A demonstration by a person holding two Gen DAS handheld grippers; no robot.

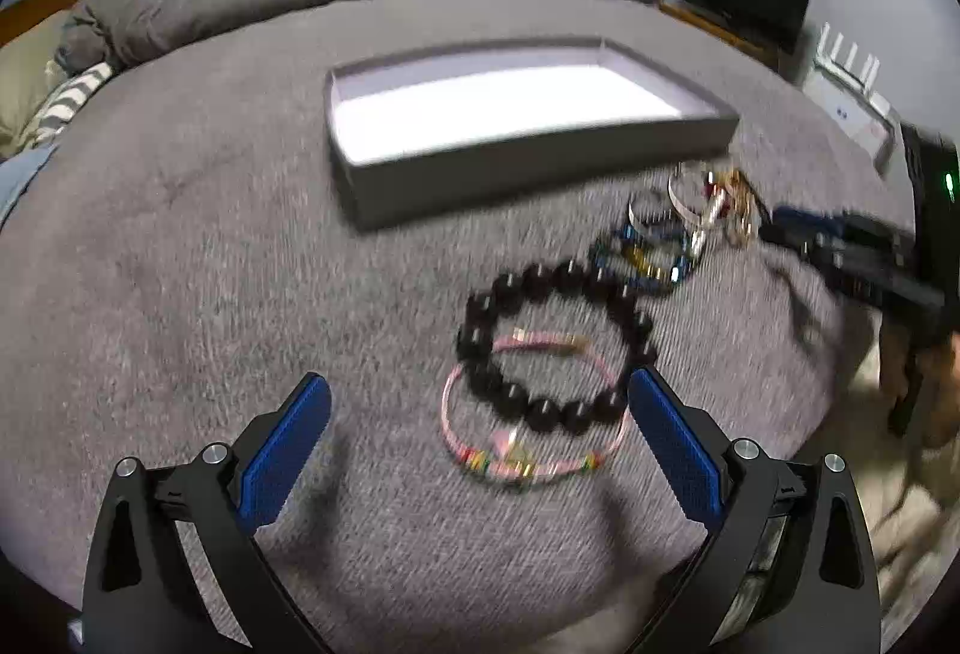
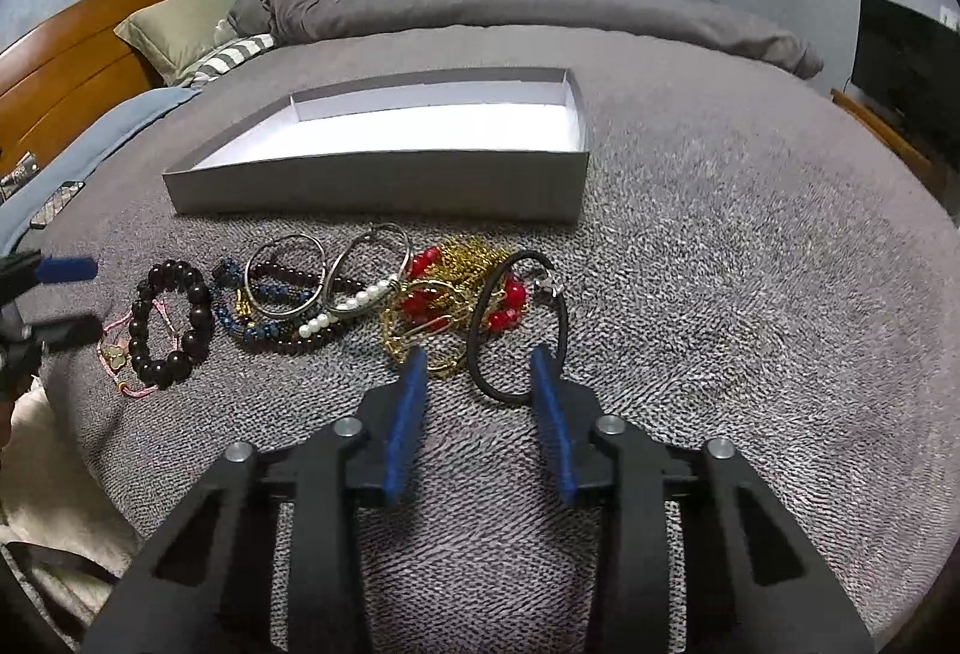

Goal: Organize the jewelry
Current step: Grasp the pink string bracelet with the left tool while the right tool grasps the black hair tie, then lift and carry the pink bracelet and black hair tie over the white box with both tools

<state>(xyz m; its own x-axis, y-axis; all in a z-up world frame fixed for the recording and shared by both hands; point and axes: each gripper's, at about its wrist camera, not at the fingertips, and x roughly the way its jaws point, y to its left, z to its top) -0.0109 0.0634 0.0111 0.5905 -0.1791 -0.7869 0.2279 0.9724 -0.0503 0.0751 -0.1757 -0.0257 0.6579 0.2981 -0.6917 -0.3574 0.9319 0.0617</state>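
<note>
A dark bead bracelet point(image 1: 642, 330) lies on the grey bed cover over a pink cord bracelet point(image 1: 456, 438). My left gripper point(image 1: 480, 396) is open just in front of them, its blue pads either side. Both bracelets also show in the right wrist view: beads point(image 2: 201, 318), pink cord point(image 2: 114, 354). A pile of jewelry lies in front of a grey box point(image 2: 384, 180): silver bangles point(image 2: 300, 243), pearls point(image 2: 336, 309), red beads point(image 2: 426, 258), gold chain point(image 2: 474, 252), black cord loop point(image 2: 480, 312). My right gripper point(image 2: 480, 360) is open, empty, its fingertips at the loop's near edge.
The shallow grey box point(image 1: 540, 162) with a white inside sits behind the jewelry. Pillows point(image 2: 180, 24) and a wooden headboard point(image 2: 90, 54) are at far left. A folded duvet point(image 2: 540, 12) runs along the back. A dark screen point(image 2: 906, 60) stands at right.
</note>
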